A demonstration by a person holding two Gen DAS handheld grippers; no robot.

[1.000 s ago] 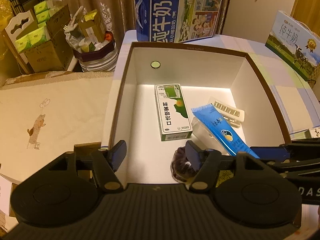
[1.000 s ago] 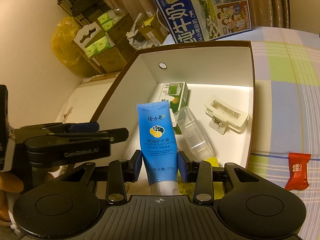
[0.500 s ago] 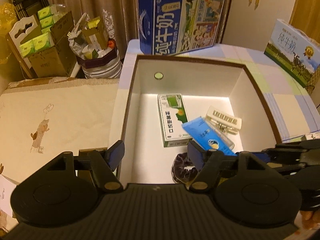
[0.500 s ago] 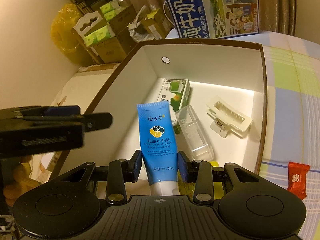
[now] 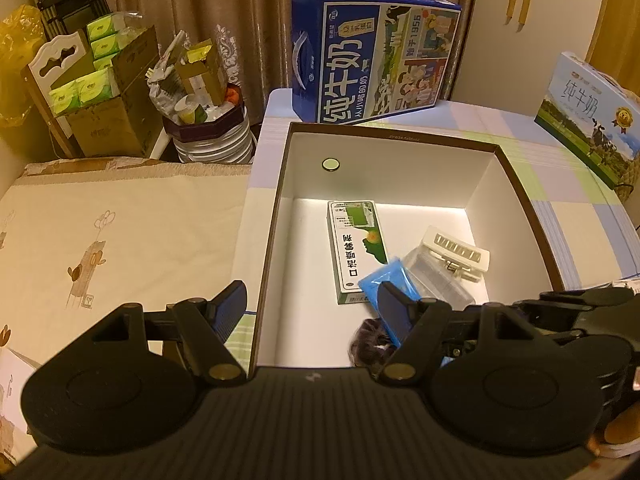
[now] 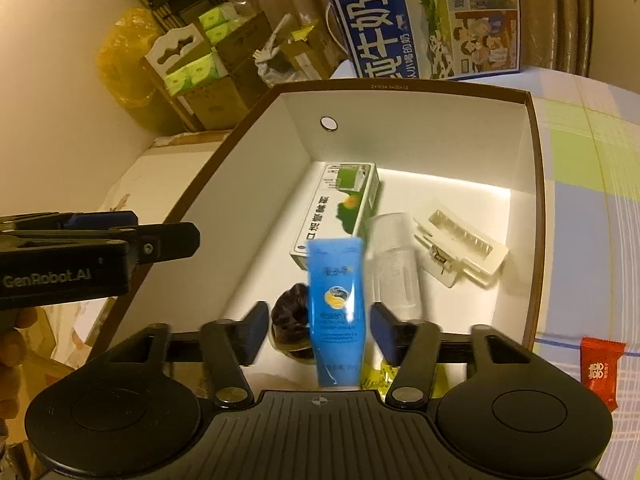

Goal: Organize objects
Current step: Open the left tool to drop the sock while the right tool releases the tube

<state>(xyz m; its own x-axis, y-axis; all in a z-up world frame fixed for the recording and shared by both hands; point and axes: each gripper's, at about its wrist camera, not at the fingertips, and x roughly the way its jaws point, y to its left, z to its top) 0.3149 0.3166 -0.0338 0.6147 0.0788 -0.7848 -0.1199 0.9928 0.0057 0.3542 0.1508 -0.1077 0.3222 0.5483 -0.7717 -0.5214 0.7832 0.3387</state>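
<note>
We see a table [image 5: 568,216] under a checked cloth; on it sits a box [image 5: 520,200] with a brown rim and white walls, open at the top, close to the table's left edge; behind the box, at the table's far edge, stands a blue milk carton [image 5: 372,52], and a paler carton [image 5: 588,112] stands toward the far right corner.

Inside the box we find a green-and-white packet [image 6: 340,208] lying flat near the middle of the floor; just right of it lies a clear case [image 6: 394,264], and a cream clip [image 6: 460,252] rests against the right wall, touching the case; a dark scrunchie [image 6: 290,320] lies at the near wall.

Our left gripper [image 5: 312,312] hangs over the box's near left corner with its jaws spread wide and nothing between them; one finger is outside the left wall, the other over the floor inside.

Our right gripper [image 6: 318,332] sits over the near wall, its jaws wide apart; the blue tube [image 6: 336,308] stands between them, blurred, touching neither pad, its crimped end over the packet's near end and its cap end down toward the near wall; we cannot tell whether it rests on the floor.

Something yellow [image 6: 376,378] shows by the right finger; a red sachet [image 6: 600,368] lies on the cloth outside the right wall, near the table's front edge.
</note>
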